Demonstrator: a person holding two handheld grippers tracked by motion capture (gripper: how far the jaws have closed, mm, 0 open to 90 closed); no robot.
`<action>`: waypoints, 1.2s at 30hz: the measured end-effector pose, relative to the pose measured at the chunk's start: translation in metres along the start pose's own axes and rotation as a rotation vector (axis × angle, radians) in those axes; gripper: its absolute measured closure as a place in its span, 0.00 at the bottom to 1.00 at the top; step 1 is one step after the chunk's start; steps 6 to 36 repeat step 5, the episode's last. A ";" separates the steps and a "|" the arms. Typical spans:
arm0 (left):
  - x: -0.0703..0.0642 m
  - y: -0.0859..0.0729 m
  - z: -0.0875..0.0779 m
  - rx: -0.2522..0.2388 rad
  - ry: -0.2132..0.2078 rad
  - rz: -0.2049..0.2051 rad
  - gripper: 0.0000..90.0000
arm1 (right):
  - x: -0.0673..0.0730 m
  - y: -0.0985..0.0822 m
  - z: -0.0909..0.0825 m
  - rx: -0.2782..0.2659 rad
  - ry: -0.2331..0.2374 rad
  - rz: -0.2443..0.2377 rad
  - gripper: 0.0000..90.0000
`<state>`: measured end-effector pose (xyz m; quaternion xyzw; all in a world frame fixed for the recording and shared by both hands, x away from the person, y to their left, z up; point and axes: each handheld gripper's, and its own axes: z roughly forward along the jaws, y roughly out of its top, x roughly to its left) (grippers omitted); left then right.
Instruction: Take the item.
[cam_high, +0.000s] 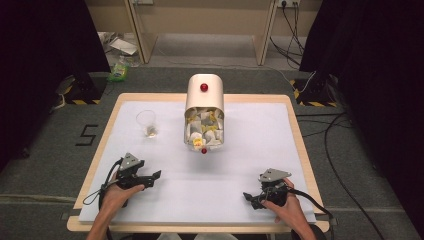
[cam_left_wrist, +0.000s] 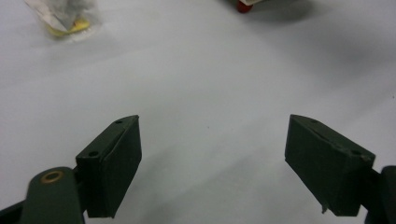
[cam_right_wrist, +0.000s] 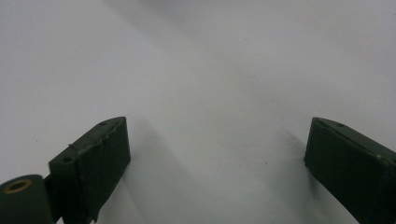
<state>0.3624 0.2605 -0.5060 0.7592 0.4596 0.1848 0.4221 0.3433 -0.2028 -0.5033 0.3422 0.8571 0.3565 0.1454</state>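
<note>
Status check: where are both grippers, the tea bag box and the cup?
Left gripper and right gripper open, holding nothing, low over the mat. Box mid-table, drawer out, packets showing. Cup left of it, untouched. Nothing in the way.

surface (cam_high: 250, 150): matt white sheet over a pale wood edge;
cup (cam_high: 146, 121): clear, glossy plastic;
bin (cam_high: 204, 95): smooth cream shell, crumpled paper inside;
fingers (cam_left_wrist: 114, 163): matt black

Cup (cam_high: 146, 122) left of bin (cam_high: 204, 112)
</note>
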 end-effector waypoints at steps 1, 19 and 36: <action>0.000 -0.001 0.001 0.012 -0.001 0.002 0.20 | 0.000 0.000 0.000 0.000 0.000 0.000 0.08; -0.001 -0.002 0.000 0.047 0.005 0.023 0.20 | 0.000 0.000 0.000 -0.001 0.000 -0.003 0.08; -0.001 -0.002 0.000 0.047 0.005 0.023 0.20 | 0.000 0.000 0.000 -0.001 0.000 -0.003 0.08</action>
